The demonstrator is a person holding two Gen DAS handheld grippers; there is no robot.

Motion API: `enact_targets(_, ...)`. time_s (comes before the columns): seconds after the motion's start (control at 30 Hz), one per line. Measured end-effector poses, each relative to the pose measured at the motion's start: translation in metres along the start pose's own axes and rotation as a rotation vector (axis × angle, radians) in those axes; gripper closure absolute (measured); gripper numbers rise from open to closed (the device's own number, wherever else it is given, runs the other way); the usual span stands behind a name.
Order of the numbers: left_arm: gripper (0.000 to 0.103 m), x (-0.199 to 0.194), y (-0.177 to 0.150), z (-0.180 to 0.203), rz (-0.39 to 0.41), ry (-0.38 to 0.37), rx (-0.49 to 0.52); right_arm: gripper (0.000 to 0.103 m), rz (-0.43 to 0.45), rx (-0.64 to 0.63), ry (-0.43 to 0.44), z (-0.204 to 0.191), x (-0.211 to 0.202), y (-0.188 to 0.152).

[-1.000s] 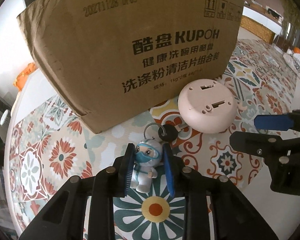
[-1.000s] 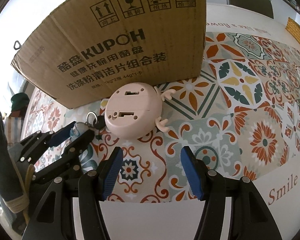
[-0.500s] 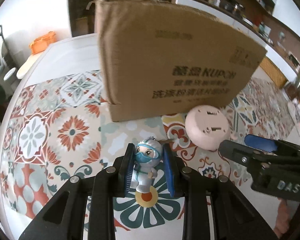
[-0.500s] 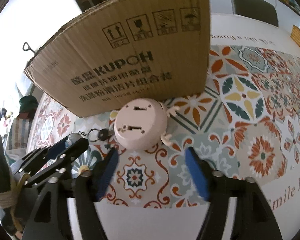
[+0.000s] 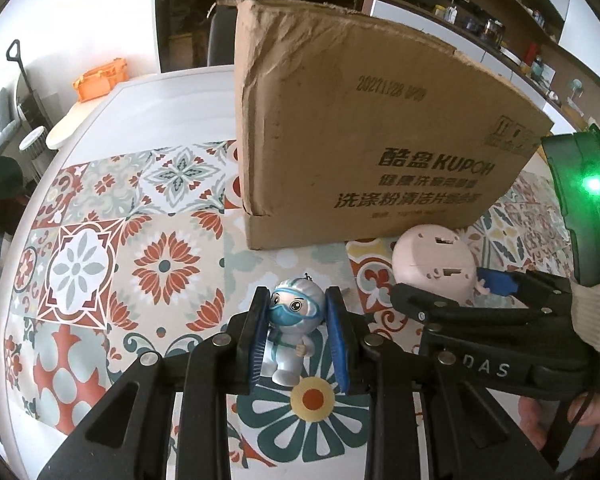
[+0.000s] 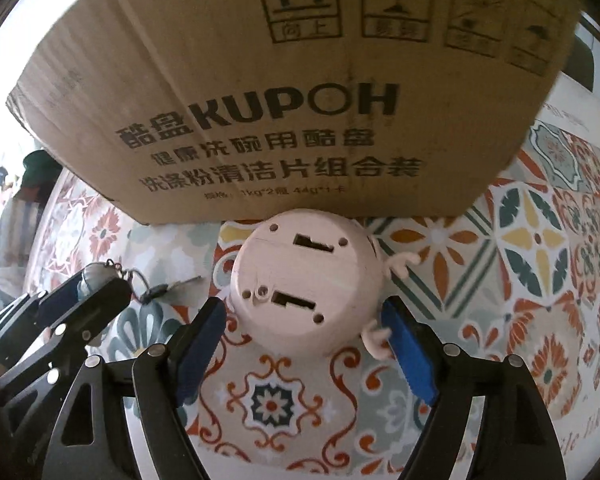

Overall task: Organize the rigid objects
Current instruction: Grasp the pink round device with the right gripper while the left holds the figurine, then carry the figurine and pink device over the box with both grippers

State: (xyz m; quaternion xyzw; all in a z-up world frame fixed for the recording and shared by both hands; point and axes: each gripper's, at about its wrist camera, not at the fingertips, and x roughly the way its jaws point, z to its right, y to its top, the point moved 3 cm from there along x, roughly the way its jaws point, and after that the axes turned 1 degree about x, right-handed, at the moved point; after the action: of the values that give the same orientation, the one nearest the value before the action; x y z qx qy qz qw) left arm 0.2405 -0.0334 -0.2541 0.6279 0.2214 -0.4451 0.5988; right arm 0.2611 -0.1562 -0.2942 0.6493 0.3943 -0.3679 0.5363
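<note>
Table (image 5: pixel 148 92): cloth (image 5: pixel 112 248) spread over it. Box (image 5: pixel 363 148) stands on the cloth, far centre. Round toy (image 6: pixel 303 292) lies just near of the box, to the right. Figurine (image 5: pixel 296 332) left of the toy, near of the box's left corner. Key ring (image 6: pixel 140 284) between figurine and toy.

Behind your work area: orange plastic basket (image 5: pixel 100 80) beyond the table's far-left edge, dark wooden shelving (image 5: pixel 499 8) cluttered with small jars along the back wall.
</note>
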Motion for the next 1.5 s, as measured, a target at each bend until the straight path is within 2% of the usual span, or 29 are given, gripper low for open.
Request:
enact_targets(0.2,0.075,0.01,0.004,-0.002,-0.012,0.01,-0.002,0.023,0.023,-0.02,-0.006,-0.009,0.01,0.012)
enact_targets(0.3,0.075,0.012,0.004,-0.001,-0.015,0.012,0.005,0.028,0.034,-0.021,-0.007,-0.013,0.014,0.019)
enact_targets(0.5,0.075,0.005,0.004,0.006,-0.008,0.003,0.011,0.029,0.044,-0.018,0.018,-0.012,0.008,0.011)
enact_targets(0.57,0.075,0.0,0.004,0.008,-0.002,-0.002,0.012,0.029,0.058,-0.02,0.021,0.002,-0.006,0.002)
enact_targets(0.97,0.075,-0.048,0.015,0.024,0.065,-0.02,0.025,0.029,0.112,0.022,0.042,0.02,-0.072,-0.017)
enact_targets(1.27,0.075,-0.09,0.028,0.035,0.129,-0.01,0.04,0.029,0.199,0.026,0.058,0.025,-0.128,-0.017)
enact_targets(1.5,0.075,-0.121,0.042,0.042,0.199,-0.008,0.051,0.029,0.263,0.022,0.074,0.015,-0.155,-0.008)
